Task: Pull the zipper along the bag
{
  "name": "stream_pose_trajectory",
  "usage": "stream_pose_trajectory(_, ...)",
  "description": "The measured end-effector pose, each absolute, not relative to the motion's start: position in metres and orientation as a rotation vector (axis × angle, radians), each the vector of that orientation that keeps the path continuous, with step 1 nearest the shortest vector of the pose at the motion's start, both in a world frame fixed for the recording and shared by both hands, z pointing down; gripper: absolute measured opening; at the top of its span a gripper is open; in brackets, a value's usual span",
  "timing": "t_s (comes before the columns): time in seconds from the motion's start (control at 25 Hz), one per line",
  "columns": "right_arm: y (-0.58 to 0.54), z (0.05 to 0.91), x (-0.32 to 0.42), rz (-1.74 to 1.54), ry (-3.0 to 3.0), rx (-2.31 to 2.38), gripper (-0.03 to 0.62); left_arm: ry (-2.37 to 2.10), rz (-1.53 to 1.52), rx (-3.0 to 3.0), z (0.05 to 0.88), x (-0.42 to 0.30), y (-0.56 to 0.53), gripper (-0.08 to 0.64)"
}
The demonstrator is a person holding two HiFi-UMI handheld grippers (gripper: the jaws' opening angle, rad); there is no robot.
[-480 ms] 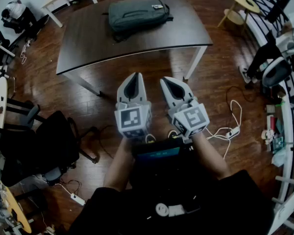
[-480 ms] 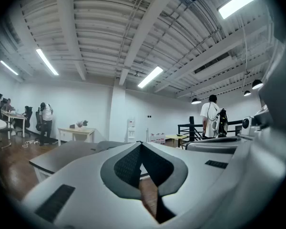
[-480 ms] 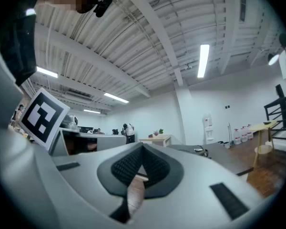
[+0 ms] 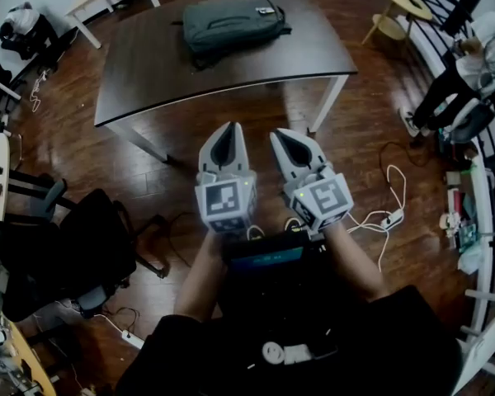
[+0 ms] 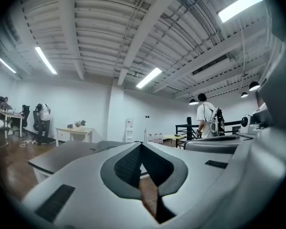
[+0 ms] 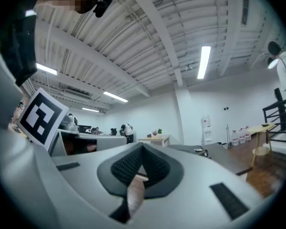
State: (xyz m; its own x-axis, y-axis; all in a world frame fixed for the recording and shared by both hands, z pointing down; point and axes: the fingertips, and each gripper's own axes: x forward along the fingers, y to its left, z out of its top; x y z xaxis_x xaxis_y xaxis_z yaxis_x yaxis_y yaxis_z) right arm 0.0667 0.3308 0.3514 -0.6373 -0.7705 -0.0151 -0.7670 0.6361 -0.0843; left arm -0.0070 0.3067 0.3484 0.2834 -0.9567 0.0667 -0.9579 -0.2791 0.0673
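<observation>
step: reach not begun | bag (image 4: 233, 23): dark green, flat at upper centre on the dark worktop (image 4: 148, 73), well apart from both claws | left claw (image 4: 227, 130), right claw (image 4: 285, 136): lower centre, closed, empty | next, likely: move to bag, open, find zipper pull

The bag (image 4: 234, 21) is a dark grey-green, soft rectangular case lying flat on the far part of the dark table (image 4: 190, 81). A carry handle (image 4: 219, 25) lies along its upper face. Its zipper is too small to make out.
</observation>
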Motion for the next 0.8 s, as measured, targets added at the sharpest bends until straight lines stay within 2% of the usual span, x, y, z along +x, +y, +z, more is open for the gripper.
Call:
stream_pose_trajectory(0.4, 0.329, 0.348, 0.053, -0.094, 2.789, -1.333, 0.009, -1.821, -0.017, 2.437, 0.35, -0.027, 0.3, 0.002)
stream_pose_trajectory(0.8, 0.255, 0.352, 0.045, -0.114, 2.83, -1.253, 0.009, -1.895, 0.043, 2.392, 0.351, -0.032, 0.234, 0.002)
